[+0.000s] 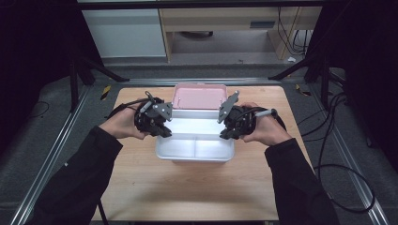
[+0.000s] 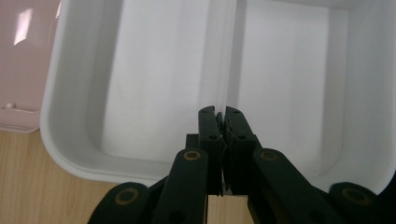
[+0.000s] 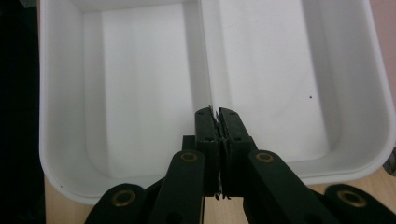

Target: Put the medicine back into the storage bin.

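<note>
Pale wooden tabletop (image 1: pixel 197 187), framed by aluminium rails with grey floor and dark cables beyond, carries a single item in the high view: a white two-compartment box (image 1: pixel 195 147) near the table's middle, its pink lid (image 1: pixel 199 97) hinged open at the far side. We hold the left gripper (image 1: pixel 162 129) at the box's left rim and the right gripper (image 1: pixel 227 131) at its right rim, one in each hand (image 1: pixel 119 124), sleeves dark. Left gripper view: white box (image 2: pixel 74 116) seen from above, both compartments bare, the divider (image 2: pixel 229 60) running straight up from the black jaws — these are pressed together with nothing between them; the left gripper (image 2: pixel 220 122) hangs over the near wall, with pink lid (image 2: pixel 23 60) at the upper left and wood (image 2: pixel 28 186) below. Right gripper view: same box (image 3: pixel 60 140), divider (image 3: pixel 205 56) again in line with the jaws, which are likewise closed on nothing; the right gripper (image 3: pixel 217 122) sits above the near wall — a small dark speck (image 3: pixel 310 97) marks one compartment floor.
</note>
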Motion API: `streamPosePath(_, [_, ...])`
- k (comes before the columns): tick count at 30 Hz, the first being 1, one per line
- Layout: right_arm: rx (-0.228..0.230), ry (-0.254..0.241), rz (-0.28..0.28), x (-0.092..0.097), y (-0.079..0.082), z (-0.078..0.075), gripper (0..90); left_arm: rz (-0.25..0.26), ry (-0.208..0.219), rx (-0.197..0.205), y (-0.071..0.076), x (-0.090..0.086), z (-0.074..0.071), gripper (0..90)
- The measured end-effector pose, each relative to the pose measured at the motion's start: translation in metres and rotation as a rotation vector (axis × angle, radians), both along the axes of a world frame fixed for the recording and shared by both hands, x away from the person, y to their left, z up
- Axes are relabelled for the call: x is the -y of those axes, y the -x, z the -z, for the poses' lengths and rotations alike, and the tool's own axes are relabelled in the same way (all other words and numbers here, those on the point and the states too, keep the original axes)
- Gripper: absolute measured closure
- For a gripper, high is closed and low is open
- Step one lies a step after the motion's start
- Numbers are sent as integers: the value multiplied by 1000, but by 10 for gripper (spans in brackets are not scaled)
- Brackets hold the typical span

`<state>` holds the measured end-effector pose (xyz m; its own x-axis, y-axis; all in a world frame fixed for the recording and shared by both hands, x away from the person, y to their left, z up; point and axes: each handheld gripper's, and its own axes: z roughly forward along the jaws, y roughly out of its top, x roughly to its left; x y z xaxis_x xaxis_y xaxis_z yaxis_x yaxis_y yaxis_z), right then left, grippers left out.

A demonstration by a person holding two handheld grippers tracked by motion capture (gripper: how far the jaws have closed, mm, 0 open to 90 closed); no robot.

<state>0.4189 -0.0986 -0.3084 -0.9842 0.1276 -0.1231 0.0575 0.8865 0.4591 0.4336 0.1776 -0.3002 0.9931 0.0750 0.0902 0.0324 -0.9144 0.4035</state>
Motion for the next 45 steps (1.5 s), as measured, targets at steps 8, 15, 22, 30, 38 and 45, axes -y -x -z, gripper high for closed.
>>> streamPosePath(8, [27, -2, 1, -2, -27, 0, 885, -15, -47, 11, -31, 5, -1, 863])
streamPosePath(15, [12, -17, 28, 5, -49, 8, 881, -26, -29, 0, -53, 9, 4, 858])
streamPosePath(22, [-17, -10, 42, 8, -66, 21, 878, -34, -31, -28, -69, 13, 19, 856])
streamPosePath(30, [-45, 34, 46, 4, -74, 35, 875, -26, -56, -42, -76, 16, 42, 860])
streamPosePath(38, [-66, 52, 45, -1, -77, 48, 872, -18, -91, -57, -75, 18, 52, 864])
streamPosePath(45, [-78, 53, 47, -1, -76, 55, 866, -11, -104, -72, -72, 20, 55, 867])
